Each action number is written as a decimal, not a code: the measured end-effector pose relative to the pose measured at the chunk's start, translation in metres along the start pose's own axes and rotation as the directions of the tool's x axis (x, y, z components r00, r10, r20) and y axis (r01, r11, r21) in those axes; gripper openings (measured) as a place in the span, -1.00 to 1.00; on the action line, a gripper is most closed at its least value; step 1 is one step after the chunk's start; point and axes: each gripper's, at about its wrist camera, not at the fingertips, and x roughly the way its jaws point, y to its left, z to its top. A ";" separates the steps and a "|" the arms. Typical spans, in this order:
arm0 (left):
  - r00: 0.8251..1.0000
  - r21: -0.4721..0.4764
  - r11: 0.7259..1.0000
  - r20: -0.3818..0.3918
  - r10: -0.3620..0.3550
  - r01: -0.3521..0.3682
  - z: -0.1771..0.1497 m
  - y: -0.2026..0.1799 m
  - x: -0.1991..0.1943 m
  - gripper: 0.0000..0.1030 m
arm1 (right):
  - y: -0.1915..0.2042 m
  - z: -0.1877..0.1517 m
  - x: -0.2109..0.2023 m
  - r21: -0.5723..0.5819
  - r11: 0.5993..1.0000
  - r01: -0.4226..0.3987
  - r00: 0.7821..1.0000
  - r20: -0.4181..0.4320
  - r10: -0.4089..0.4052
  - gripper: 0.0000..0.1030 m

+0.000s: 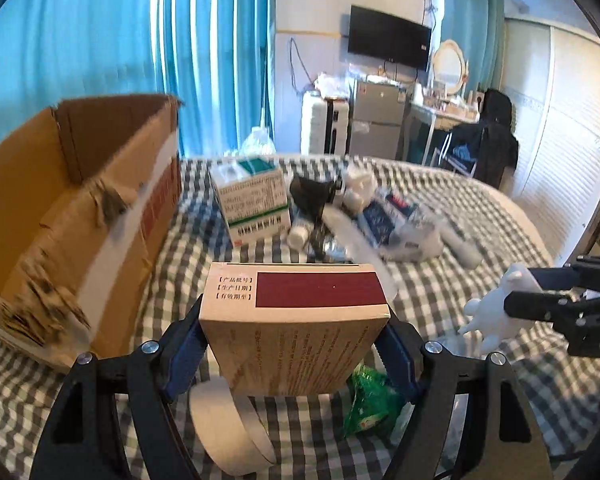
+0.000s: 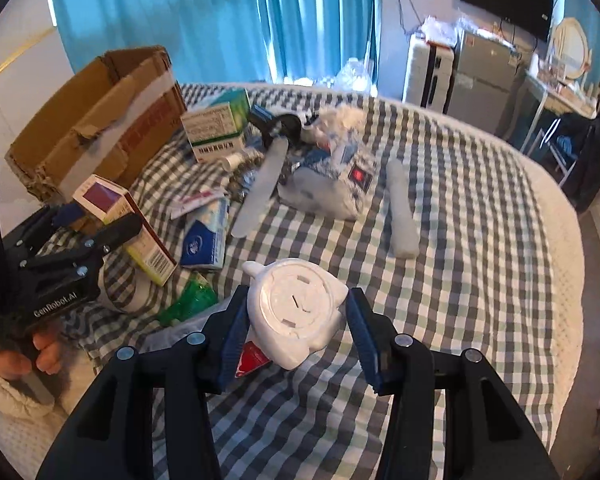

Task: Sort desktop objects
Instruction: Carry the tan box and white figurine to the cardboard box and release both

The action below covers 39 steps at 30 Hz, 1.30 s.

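Left wrist view: the left gripper (image 1: 294,332) pinches a tan medicine box with a maroon panel (image 1: 296,320) between its blue pads, held above a checked bedspread (image 1: 460,280). An open cardboard box (image 1: 72,216) stands just to its left, the likely drop spot. At the right edge, the right gripper (image 1: 512,304) holds a white figurine (image 1: 496,312). The medicine box sits end-up in the jaws — if the squeeze eases while swinging left, it could tip out and land short of the carton, or clip its torn near wall.

Right wrist view: the right gripper (image 2: 296,320) brackets the white figurine (image 2: 296,312), base toward the camera. The left pad touches it; the right pad looks slightly apart, so I cannot tell how firm the hold is — a rounded, smooth shape may twist or slip free. A pile of packets and bottles (image 2: 300,168) lies beyond, well apart.
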 end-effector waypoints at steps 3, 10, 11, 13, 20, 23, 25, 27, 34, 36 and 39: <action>1.000 -0.005 1.000 0.025 0.000 0.000 0.007 0.002 -0.010 0.52 | 0.002 0.000 -0.012 0.004 1.000 0.007 0.999 0.038 -0.007 -0.07; 0.998 -0.010 1.000 0.060 0.013 -0.012 0.022 0.007 -0.025 0.47 | 0.004 0.006 -0.028 0.014 1.000 0.002 0.996 0.084 -0.003 -0.07; 0.998 -0.017 1.000 0.065 0.011 -0.010 0.024 0.008 -0.027 0.47 | 0.004 0.007 -0.031 0.016 1.000 0.001 0.996 0.093 -0.002 -0.07; 0.998 -0.018 1.000 0.064 -0.001 0.002 0.026 0.010 -0.028 0.47 | 0.006 0.009 -0.033 0.015 1.000 0.000 0.995 0.102 -0.001 -0.07; 0.998 -0.058 0.998 0.067 -0.015 0.019 0.032 0.022 -0.036 0.46 | 0.009 0.010 -0.041 0.018 1.000 -0.014 0.993 0.121 0.012 -0.07; 0.996 -0.059 0.998 0.084 -0.018 0.023 0.039 0.025 -0.043 0.46 | 0.012 0.015 -0.050 0.017 0.999 -0.030 0.989 0.143 0.027 -0.07; 0.995 -0.057 0.998 0.102 -0.012 0.018 0.045 0.027 -0.048 0.47 | 0.015 0.019 -0.056 0.015 0.999 -0.045 0.986 0.159 0.042 -0.07; 0.992 -0.059 0.998 0.123 0.004 0.003 0.050 0.031 -0.055 0.47 | 0.021 0.023 -0.062 0.000 0.999 -0.051 0.984 0.170 0.050 -0.07; 0.990 -0.100 0.995 0.138 0.037 -0.023 0.069 0.046 -0.066 0.47 | 0.044 0.039 -0.072 -0.050 0.996 -0.075 0.978 0.190 0.083 -0.07; 0.987 -0.096 0.995 0.153 0.053 -0.039 0.075 0.050 -0.071 0.47 | 0.051 0.044 -0.075 -0.060 0.995 -0.081 0.976 0.198 0.091 -0.07; 0.978 -0.084 0.993 0.186 0.094 -0.080 0.085 0.052 -0.077 0.47 | 0.064 0.055 -0.078 -0.077 0.993 -0.093 0.973 0.207 0.107 -0.07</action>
